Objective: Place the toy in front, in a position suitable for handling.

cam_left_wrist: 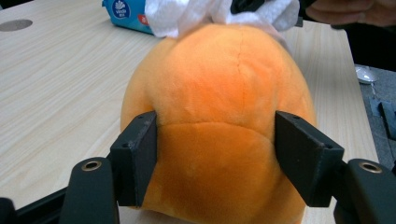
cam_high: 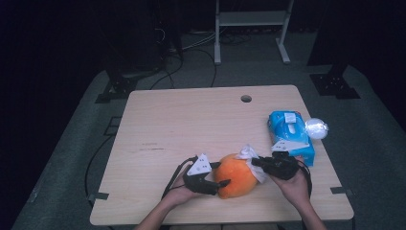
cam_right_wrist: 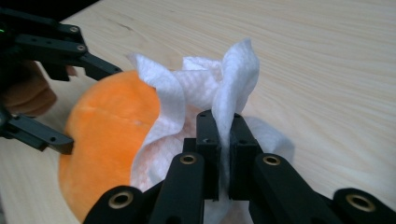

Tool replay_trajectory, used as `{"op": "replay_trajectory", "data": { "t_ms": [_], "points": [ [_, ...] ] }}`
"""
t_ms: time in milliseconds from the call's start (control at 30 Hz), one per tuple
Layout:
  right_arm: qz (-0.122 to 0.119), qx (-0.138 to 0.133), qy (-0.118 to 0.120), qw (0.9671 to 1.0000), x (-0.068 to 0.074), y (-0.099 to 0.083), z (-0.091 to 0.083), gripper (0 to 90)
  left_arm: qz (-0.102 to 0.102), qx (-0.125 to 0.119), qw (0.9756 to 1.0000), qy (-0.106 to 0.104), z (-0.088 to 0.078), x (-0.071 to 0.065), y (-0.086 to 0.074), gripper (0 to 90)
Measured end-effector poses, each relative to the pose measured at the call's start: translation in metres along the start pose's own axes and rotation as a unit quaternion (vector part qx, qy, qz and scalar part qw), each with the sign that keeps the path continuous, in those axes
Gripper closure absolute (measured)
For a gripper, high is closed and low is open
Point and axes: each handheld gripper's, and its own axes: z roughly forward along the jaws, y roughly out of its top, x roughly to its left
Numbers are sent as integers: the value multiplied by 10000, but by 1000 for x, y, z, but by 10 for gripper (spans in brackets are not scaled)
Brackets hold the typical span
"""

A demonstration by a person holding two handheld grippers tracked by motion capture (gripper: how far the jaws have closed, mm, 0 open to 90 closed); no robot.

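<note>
High view: wiping step judged in hand. Orange plush toy [cam_high: 235,181] lying near the front edge of the tabletop [cam_high: 191,124], left claw [cam_high: 221,184] at its near-left side, right claw [cam_high: 255,162] at its far-right side with a white tissue [cam_high: 250,154]. Blue tissue pack [cam_high: 290,135] just beyond.

Left gripper view: jaws half apart, pressed into the plush toy [cam_left_wrist: 219,126] on both flanks, clamped.

Right gripper view: right claw [cam_right_wrist: 223,154] together, pinching the tissue [cam_right_wrist: 201,93] draped on the plush toy [cam_right_wrist: 107,135]. Next, probably: rubbing tissue across the fur while holding firm.
</note>
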Motion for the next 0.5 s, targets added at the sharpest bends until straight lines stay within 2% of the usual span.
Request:
{"op": "replay_trajectory", "data": {
  "t_ms": [100,133,233,267,333,433,500],
  "points": [
    [-108,-189,71,9997,8,6,-6,850,-12,-3,10000,4,1,0,0,328],
    [-242,-257,115,9993,16,10,-8,850,-11,0,10000,-3,2,-1,-1,327],
    [-545,-153,108,9983,26,14,-4,849,-54,10,10000,-26,1,1,0,311],
    [-576,-67,73,9983,26,12,0,848,-186,3,9998,-111,0,3,1,293],
    [-426,76,133,9990,18,6,6,849,-384,-10,9990,-219,-2,6,3,220],
    [-299,129,-3,9995,7,2,5,848,-448,82,9988,-155,1,9,0,107],
    [-189,96,17,9998,4,2,2,849,-477,112,9985,-244,6,10,-4,111]
  ]
}}
